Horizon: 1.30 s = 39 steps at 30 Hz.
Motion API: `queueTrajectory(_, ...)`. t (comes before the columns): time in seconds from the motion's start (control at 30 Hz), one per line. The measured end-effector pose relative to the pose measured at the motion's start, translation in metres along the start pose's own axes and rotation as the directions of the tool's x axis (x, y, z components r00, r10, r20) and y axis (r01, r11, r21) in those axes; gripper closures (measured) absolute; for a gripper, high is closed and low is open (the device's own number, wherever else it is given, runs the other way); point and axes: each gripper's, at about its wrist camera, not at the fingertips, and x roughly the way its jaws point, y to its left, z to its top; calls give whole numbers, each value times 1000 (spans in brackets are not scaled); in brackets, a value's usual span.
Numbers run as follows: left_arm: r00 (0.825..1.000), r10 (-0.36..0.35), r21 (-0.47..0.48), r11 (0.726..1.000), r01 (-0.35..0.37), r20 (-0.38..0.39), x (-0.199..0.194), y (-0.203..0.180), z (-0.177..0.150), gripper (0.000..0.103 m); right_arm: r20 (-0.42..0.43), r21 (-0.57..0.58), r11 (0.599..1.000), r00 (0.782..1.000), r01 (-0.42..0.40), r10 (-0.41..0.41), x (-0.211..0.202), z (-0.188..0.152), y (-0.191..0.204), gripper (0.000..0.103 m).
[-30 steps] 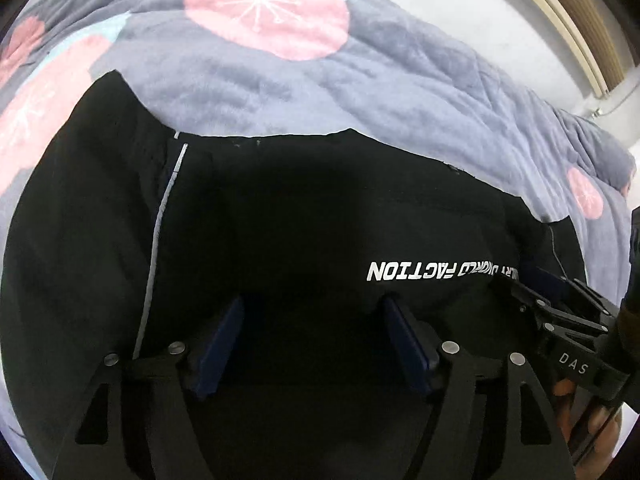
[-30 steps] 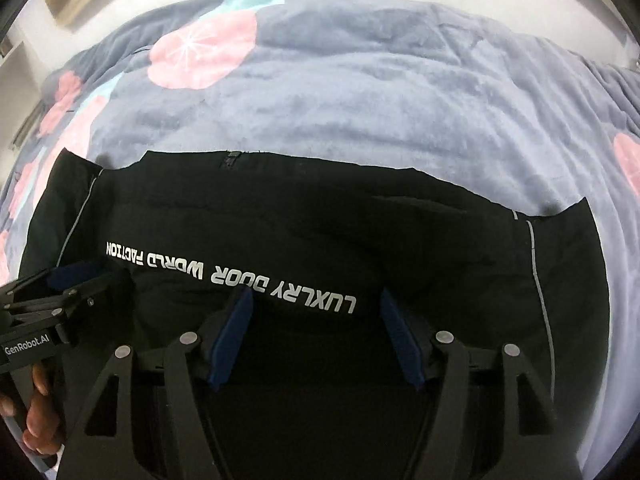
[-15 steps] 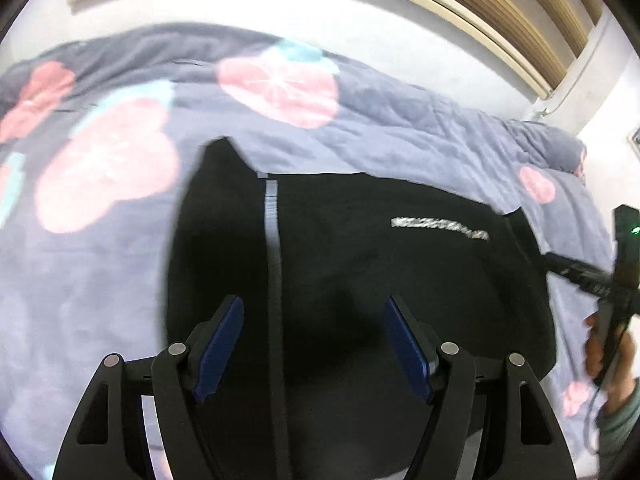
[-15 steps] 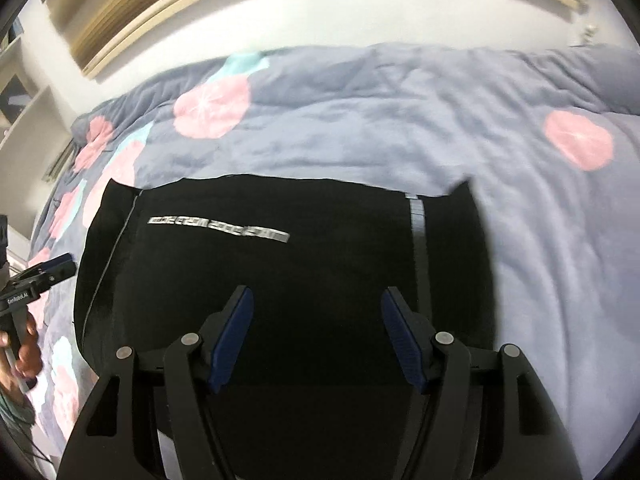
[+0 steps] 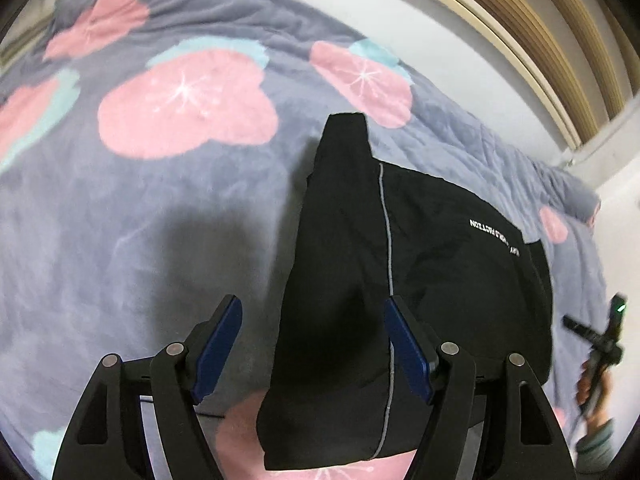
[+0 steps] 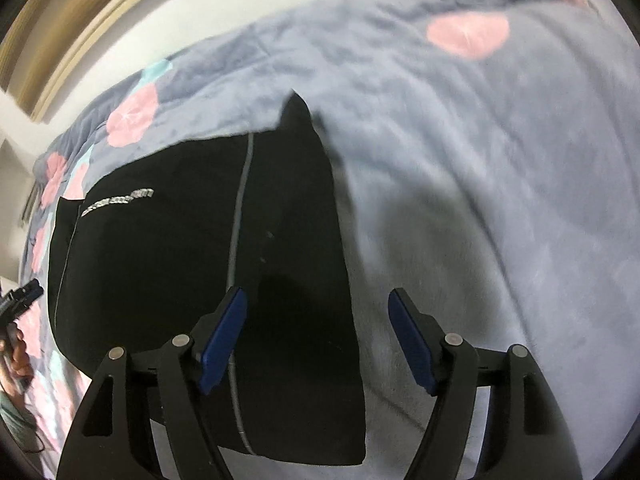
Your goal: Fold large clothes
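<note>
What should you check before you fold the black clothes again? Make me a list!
1. Left hand-held gripper open and holding nothing: ok.
2. Right hand-held gripper open and holding nothing: ok.
3. Black garment lying flat on the blanket: ok.
4. Narrow end sticking out past the folded edge: not ok.
5. Layers underneath even: cannot tell.
</note>
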Motion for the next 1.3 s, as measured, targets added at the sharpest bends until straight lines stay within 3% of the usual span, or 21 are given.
queueTrajectory(0.13,1000,-2,-35,999,1,-20,12,8,-2,28,-26,32,999,999,-26,27,17,-3,-8,28)
queueTrajectory(0.43,998,-4,13,1000,4,-60,32,1,1,28,-2,78,990,993,-121,122,25,0,-5,28)
queueTrajectory(0.57,996,-53,8,999,54,-74,37,0,2,28,-21,77,986,988,-148,150,31,2,-3,24)
queueTrajectory(0.63,987,-120,-11,993,119,-112,47,2,3,28,-39,85,984,987,-155,159,39,3,-4,23)
queueTrajectory(0.73,978,-142,-23,990,140,-152,64,3,3,28,-69,129,970,974,-206,216,53,3,-11,15)
queueTrajectory(0.97,946,-243,-99,969,227,-214,98,8,6,26,-132,235,911,918,-337,374,89,7,-19,6)
queueTrajectory(1.07,933,-267,-103,963,249,-241,112,1,7,24,-156,262,886,889,-382,430,107,9,-17,0)
queueTrajectory(1.2,920,-300,-127,953,276,-251,125,-6,7,21,-152,310,841,850,-444,504,126,11,-17,0)
queueTrajectory(1.27,916,-317,-157,945,285,-247,129,-7,7,21,-150,307,841,850,-445,505,127,11,-14,0)
queueTrajectory(1.3,922,-303,-159,950,270,-241,129,-10,6,22,-146,293,848,856,-442,497,125,11,-11,2)
